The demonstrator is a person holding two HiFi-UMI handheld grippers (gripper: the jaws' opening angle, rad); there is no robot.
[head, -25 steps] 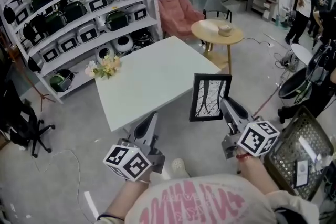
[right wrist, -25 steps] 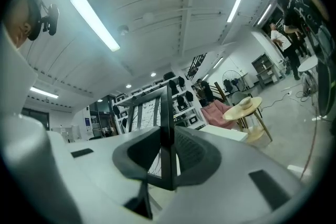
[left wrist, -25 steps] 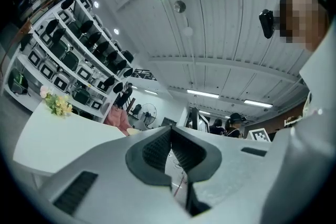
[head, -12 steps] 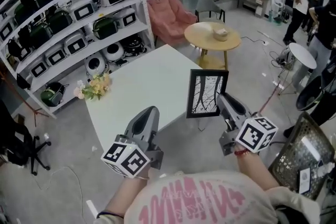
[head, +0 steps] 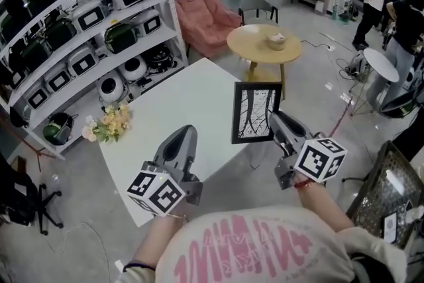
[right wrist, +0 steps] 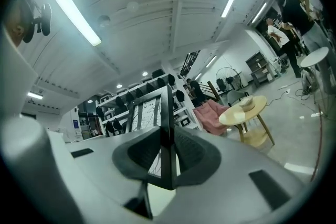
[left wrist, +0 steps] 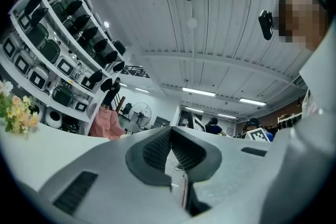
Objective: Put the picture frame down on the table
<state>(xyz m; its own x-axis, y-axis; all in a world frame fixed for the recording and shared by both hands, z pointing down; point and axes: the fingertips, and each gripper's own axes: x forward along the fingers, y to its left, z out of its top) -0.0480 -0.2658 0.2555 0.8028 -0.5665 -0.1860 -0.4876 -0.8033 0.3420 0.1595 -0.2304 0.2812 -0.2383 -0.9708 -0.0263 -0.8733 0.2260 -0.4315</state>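
A black picture frame (head: pixel 256 112) with a white branch print is held upright in the air over the near right part of the white table (head: pixel 179 103). My right gripper (head: pixel 274 122) is shut on its lower right edge; in the right gripper view the frame (right wrist: pixel 157 113) stands edge-on between the jaws of that gripper (right wrist: pixel 167 150). My left gripper (head: pixel 179 145) hangs over the table's near edge, shut with nothing in it; its pads meet in the left gripper view (left wrist: pixel 171 145).
A bunch of flowers (head: pixel 106 125) lies at the table's left corner. Shelves of appliances (head: pixel 79 23) stand behind on the left. A round wooden table (head: pixel 264 44) and a pink armchair (head: pixel 205 18) are beyond. A wire basket (head: pixel 391 195) is at right. People stand far right.
The view has come closer over the white table. The frame in my right gripper now hangs over the table's near right part instead of beside its edge. Left gripper came forward over the table's edge.
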